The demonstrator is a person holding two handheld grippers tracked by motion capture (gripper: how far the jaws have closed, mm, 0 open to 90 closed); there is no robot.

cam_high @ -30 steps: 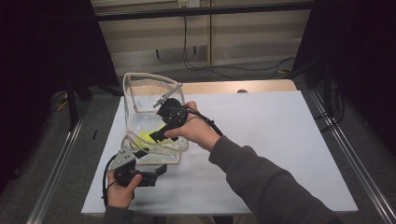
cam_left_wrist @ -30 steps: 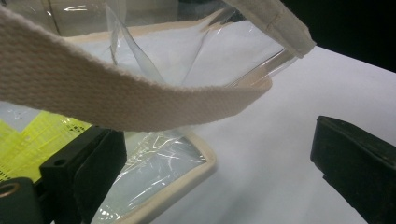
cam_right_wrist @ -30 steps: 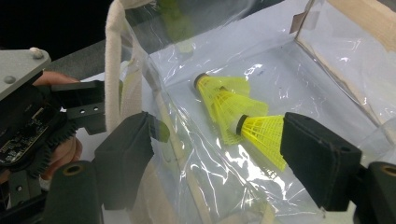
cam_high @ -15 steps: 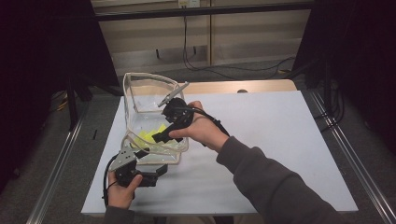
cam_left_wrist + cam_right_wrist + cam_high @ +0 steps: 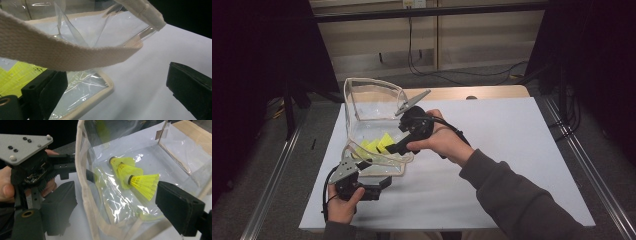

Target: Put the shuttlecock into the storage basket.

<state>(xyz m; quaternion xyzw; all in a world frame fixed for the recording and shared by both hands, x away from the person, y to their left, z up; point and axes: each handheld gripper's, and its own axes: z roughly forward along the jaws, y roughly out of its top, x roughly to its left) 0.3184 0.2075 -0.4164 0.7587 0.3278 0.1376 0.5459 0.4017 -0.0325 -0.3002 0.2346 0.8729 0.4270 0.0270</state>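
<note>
A clear plastic bag (image 5: 372,107) with beige trim lies open on the white table (image 5: 512,150). Three yellow shuttlecocks (image 5: 140,182) rest inside it, showing as a yellow patch (image 5: 377,145) in the high view. My right gripper (image 5: 383,148) hovers at the bag's mouth. In the right gripper view (image 5: 116,195) its jaws have just been opening; they stand wide apart and press on nothing, with the bag's rim (image 5: 83,182) beyond them. My left gripper (image 5: 387,181) sits at the bag's near corner. It is open (image 5: 116,75), with the bag's beige strap (image 5: 62,55) crossing above its jaws.
A wooden board (image 5: 492,92) lies along the table's far edge. Metal rails (image 5: 582,165) run down both sides over dark floor. Cables hang by the back wall (image 5: 412,55). The left gripper's grey plate (image 5: 23,143) shows beside the bag in the right gripper view.
My right hand and gripper have drawn back to the right, away from the bag's inside, and its jaws have spread a little. The left hand has stayed put.
</note>
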